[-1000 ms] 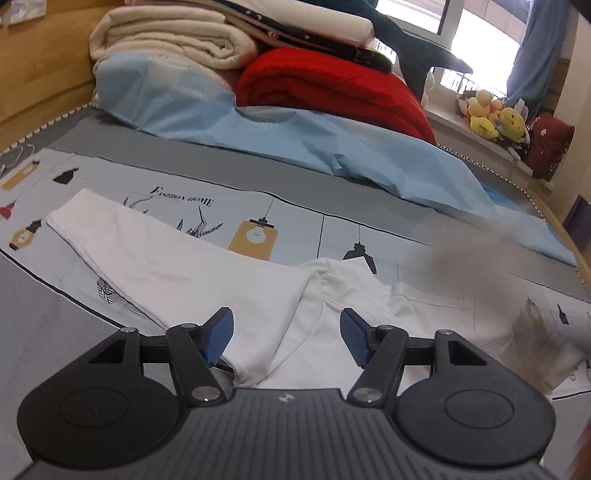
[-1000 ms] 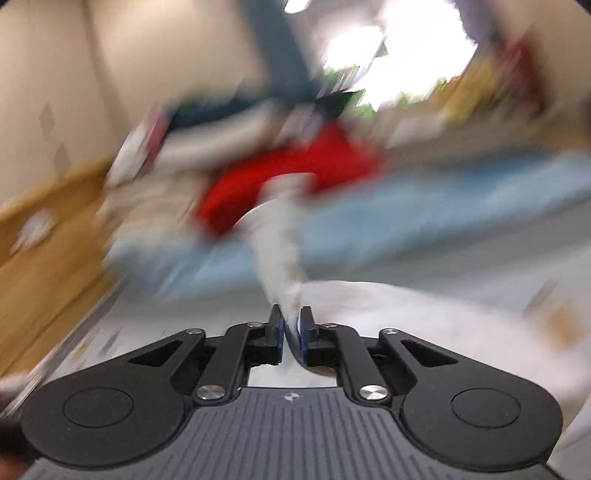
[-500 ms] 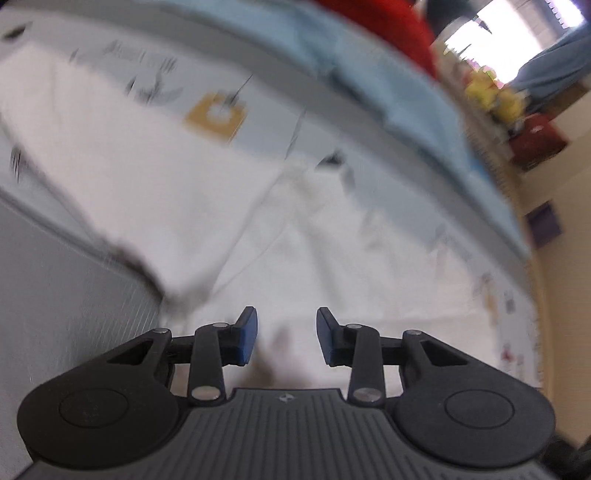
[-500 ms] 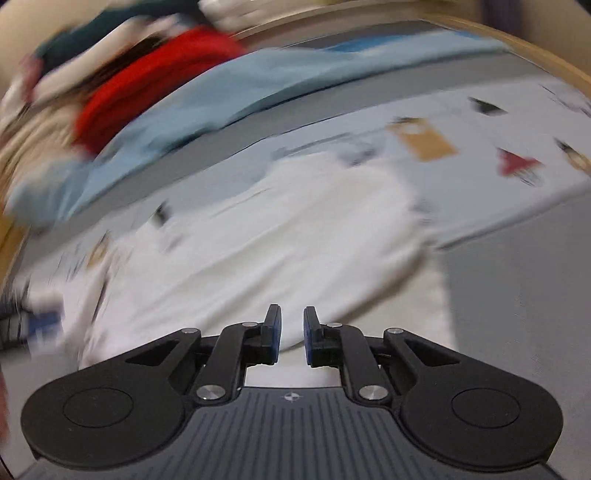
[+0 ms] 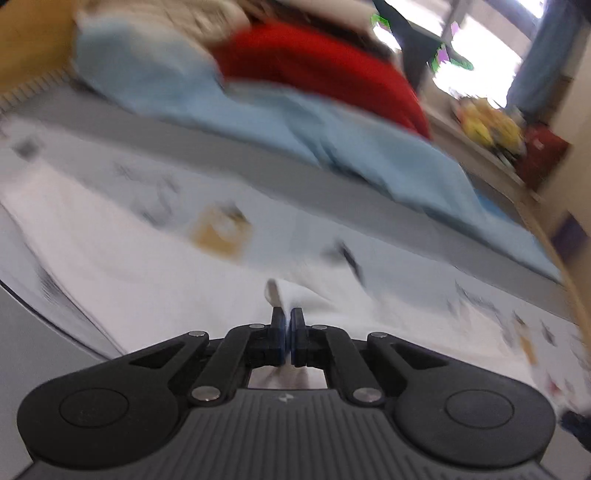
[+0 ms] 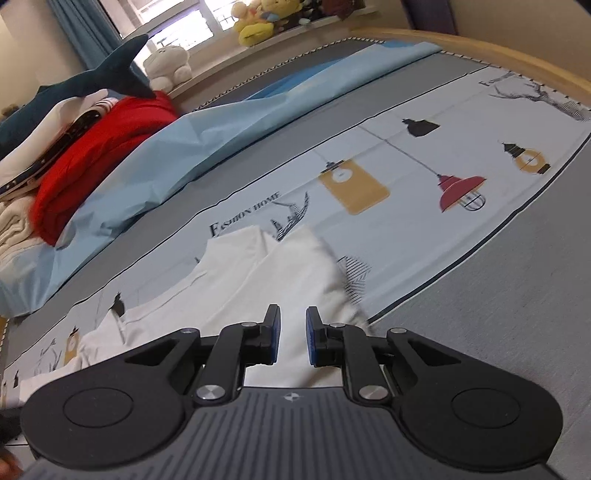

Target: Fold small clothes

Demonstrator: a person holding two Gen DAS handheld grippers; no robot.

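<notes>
A small white garment (image 6: 258, 280) lies spread on the printed bed sheet (image 6: 424, 155), one part folded over another. In the blurred left wrist view it (image 5: 122, 266) stretches to the left. My left gripper (image 5: 287, 325) is shut on a pinched fold of the white garment (image 5: 291, 295) near its middle. My right gripper (image 6: 292, 334) is open a little, its jaws just above the garment's near edge, holding nothing.
A light blue sheet (image 6: 207, 133), a red blanket (image 6: 96, 147), cream bedding and a plush shark (image 6: 85, 81) are piled at the far side of the bed. Plush toys (image 6: 258, 26) sit on the window sill. The wooden bed frame (image 6: 480, 48) runs along the right.
My left gripper has closed on a fold of the white garment. My right gripper has let go of the garment, opened slightly and now hovers over its edge.
</notes>
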